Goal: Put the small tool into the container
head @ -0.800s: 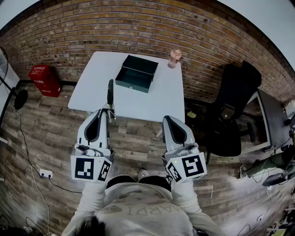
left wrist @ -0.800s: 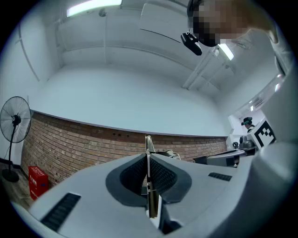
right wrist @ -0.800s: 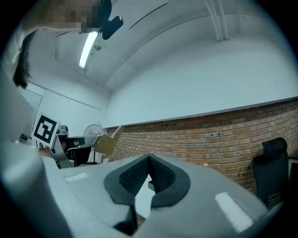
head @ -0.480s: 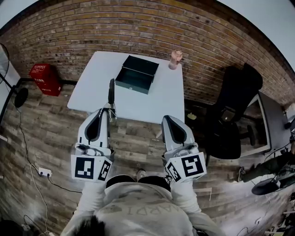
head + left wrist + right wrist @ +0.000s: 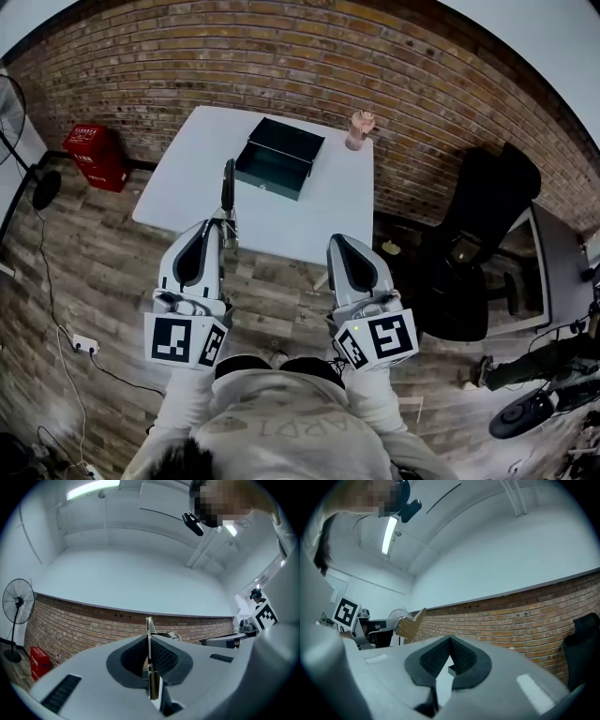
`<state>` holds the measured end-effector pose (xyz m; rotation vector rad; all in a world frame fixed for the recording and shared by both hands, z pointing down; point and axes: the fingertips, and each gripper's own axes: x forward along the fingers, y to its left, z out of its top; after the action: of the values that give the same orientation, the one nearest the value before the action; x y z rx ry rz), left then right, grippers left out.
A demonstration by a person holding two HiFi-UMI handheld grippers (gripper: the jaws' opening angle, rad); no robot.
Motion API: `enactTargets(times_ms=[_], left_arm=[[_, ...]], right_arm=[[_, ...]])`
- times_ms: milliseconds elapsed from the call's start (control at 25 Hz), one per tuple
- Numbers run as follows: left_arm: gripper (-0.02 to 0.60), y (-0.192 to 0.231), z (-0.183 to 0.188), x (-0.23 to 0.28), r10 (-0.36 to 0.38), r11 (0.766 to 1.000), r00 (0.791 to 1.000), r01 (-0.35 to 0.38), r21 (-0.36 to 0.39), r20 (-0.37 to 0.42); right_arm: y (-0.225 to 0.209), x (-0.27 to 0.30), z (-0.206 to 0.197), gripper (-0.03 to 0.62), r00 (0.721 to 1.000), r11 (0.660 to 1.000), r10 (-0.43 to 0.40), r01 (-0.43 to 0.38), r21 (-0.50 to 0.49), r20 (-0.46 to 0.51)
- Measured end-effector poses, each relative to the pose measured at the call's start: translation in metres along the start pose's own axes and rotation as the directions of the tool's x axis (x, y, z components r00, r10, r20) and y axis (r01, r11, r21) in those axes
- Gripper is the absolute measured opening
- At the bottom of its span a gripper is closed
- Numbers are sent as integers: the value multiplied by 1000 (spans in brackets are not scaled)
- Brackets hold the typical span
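We log: left gripper (image 5: 225, 234) clamps a slim, black-handled metal tool (image 5: 226, 187); right gripper (image 5: 337, 244) is clenched, empty. A dark rectangular container (image 5: 279, 157) sits open on a smooth white table (image 5: 187, 178).

A slim tool (image 5: 226, 186) with a black handle and metal end juts from the closed left gripper (image 5: 223, 232), over the white table's (image 5: 187, 178) near edge. Farther back sits an open, dark green container (image 5: 279, 157).

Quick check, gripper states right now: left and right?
Left gripper: closed on the tool.
Right gripper: closed, nothing between its jaws.
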<state>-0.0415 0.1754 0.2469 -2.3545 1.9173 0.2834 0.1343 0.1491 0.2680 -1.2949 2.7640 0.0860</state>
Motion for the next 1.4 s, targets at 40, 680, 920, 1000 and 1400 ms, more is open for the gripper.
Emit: enactTargets(times_ms=[40,680,920,1000,1400], left_arm=[[6,-3,-1,2,6,1000,1000,-6,-3,2],[6,-8,-21,40,51,999,999,-51,9,-18],[6,19,-31,74,31,1000,999,-31,-3,-20],[6,31,-32,88,17,1000,1000,-17,-6,-20],[6,97,-42,166,-75,997,997,75,-12,-36]], right_arm=[[-4,0,-2,11,1000,1000,9,-9,-3,-4],[-45,29,-23,11,998,997,64,-63,36,-23],[-53,68,-30,11,999,999,47,-46,29,-28],[-56,85,-31,11,999,999,33,-32,28,-30],[-68,177,-39,11,998,998,-45,46,30,-35]])
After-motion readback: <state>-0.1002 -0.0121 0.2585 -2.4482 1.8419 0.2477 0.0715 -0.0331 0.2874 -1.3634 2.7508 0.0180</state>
